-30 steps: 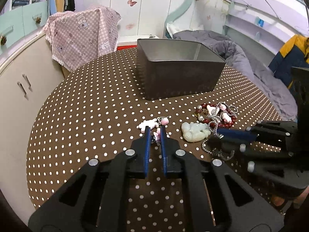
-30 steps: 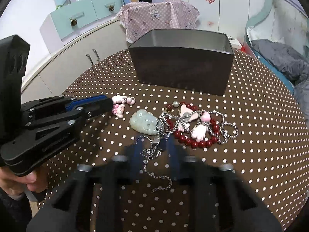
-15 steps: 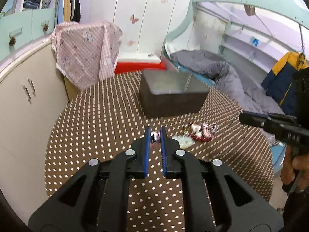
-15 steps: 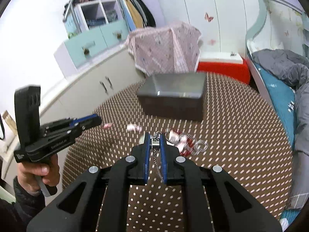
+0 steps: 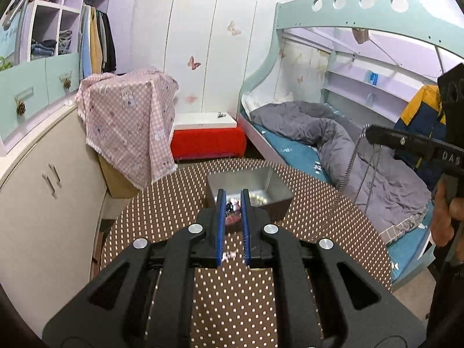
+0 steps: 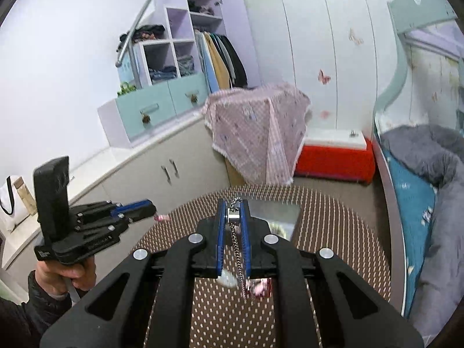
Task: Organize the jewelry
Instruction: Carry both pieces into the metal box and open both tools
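My left gripper (image 5: 232,200) is shut on a small pink charm (image 5: 233,204) and holds it high above the dotted table (image 5: 174,203), in line with the dark metal box (image 5: 272,185). It also shows in the right wrist view (image 6: 150,207), with the pink charm (image 6: 162,217) at its tip. My right gripper (image 6: 232,207) is shut on a silver chain (image 6: 236,249) that hangs down between its fingers. In the left wrist view the right gripper (image 5: 369,134) is at the right with the chain (image 5: 349,162) dangling. Red and pink jewelry (image 6: 259,285) lies on the table below.
The round table has a brown white-dotted cloth (image 6: 333,232). Beyond it stand a pink checked cloth over a stand (image 5: 127,124), a red bench (image 5: 207,142), a cabinet (image 5: 43,191) at left and a bed with a grey quilt (image 5: 319,133) at right.
Both grippers have risen well above the table, each carrying its piece. The left charm is now in line with the box; the chain hangs free from the right gripper.
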A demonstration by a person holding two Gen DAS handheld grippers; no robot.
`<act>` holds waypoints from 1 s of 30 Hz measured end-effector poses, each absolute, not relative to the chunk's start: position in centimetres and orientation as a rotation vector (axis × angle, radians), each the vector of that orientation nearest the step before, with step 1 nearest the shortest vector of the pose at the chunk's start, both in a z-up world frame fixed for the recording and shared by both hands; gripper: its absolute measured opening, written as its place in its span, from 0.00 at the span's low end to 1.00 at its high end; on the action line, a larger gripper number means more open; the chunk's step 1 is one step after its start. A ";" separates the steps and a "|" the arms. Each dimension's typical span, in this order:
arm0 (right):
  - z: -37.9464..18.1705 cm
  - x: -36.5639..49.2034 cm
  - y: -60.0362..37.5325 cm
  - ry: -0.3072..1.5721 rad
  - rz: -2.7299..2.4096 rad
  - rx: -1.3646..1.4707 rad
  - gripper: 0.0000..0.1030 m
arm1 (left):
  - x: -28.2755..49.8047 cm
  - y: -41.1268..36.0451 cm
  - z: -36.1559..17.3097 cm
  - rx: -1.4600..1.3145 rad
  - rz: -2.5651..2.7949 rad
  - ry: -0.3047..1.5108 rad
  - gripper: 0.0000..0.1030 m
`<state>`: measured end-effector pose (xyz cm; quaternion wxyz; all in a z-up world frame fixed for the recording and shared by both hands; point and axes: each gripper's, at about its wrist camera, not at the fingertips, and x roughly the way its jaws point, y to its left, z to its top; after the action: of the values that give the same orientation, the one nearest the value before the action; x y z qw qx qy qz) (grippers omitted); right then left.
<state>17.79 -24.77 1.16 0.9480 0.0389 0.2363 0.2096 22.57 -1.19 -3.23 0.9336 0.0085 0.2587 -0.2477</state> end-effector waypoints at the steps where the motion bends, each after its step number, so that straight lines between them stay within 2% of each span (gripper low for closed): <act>1: 1.9 18.1 -24.6 0.474 0.436 0.079 0.08 | 22.8 -1.1 -2.8 0.010 -0.513 0.527 0.10; 7: 6.3 20.4 -23.6 0.426 0.465 0.054 0.08 | 25.8 -1.7 -0.1 -0.026 -0.549 0.532 0.10; 11: 6.8 22.7 -23.7 0.441 0.465 0.056 0.08 | 28.2 -3.1 0.4 -0.043 -0.573 0.560 0.10; 20: 2.1 28.6 -24.5 0.565 0.391 0.101 0.09 | 32.9 -6.8 -2.1 -0.022 -0.578 0.665 0.11; 21: 1.6 29.0 -24.7 0.580 0.374 0.109 0.11 | 33.4 -6.9 -2.7 -0.025 -0.574 0.688 0.12; 22: 1.1 29.3 -24.9 0.592 0.363 0.120 0.21 | 33.7 -6.9 -2.9 -0.027 -0.563 0.700 0.16; 23: 0.5 29.4 -25.4 0.599 0.345 0.140 0.28 | 34.0 -6.7 -3.4 -0.027 -0.530 0.710 0.47; 24: 0.1 29.2 -25.7 0.591 0.326 0.146 0.41 | 34.0 -6.3 -3.5 -0.037 -0.505 0.705 0.88; 25: 0.0 29.0 -25.9 0.581 0.310 0.148 0.63 | 33.6 -5.5 -3.5 -0.066 -0.471 0.666 0.94; 26: -0.1 28.5 -26.3 0.557 0.281 0.152 0.75 | 33.3 -4.9 -3.4 -0.083 -0.453 0.640 0.94; 27: -0.2 28.1 -26.6 0.540 0.259 0.153 0.91 | 33.2 -4.5 -3.5 -0.087 -0.441 0.645 0.94; 30: -0.5 27.5 -27.2 0.541 0.228 0.163 0.93 | 32.5 -3.2 -3.6 -0.101 -0.405 0.639 0.94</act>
<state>27.47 -27.18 -0.46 0.9539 0.0803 0.2665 0.1120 32.49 -3.21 -3.56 0.9281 -0.0493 0.3118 -0.1974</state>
